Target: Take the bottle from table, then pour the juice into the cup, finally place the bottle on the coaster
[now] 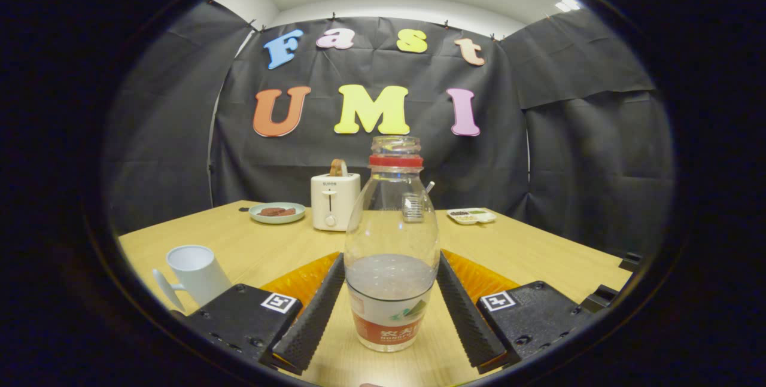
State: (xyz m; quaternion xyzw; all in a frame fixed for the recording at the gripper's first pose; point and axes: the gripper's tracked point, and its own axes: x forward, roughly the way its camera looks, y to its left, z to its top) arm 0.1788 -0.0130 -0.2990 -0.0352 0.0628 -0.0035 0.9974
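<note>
So in the gripper view we've got the bottle (391, 243) standing upright on the wooden table (538, 255), right between our fingers (311, 315). The gripper (390, 309) looks closed onto it, both pads touching its sides around the liquid line. Cap's off, red ring at the neck, and it's maybe a third full. The white cup (194, 273) sits just off to our left, near the left finger. Further ahead beyond the bottle we see a toaster (334, 200), a plate (277, 212) left of it, and a small tray (471, 215) to the right.
</note>
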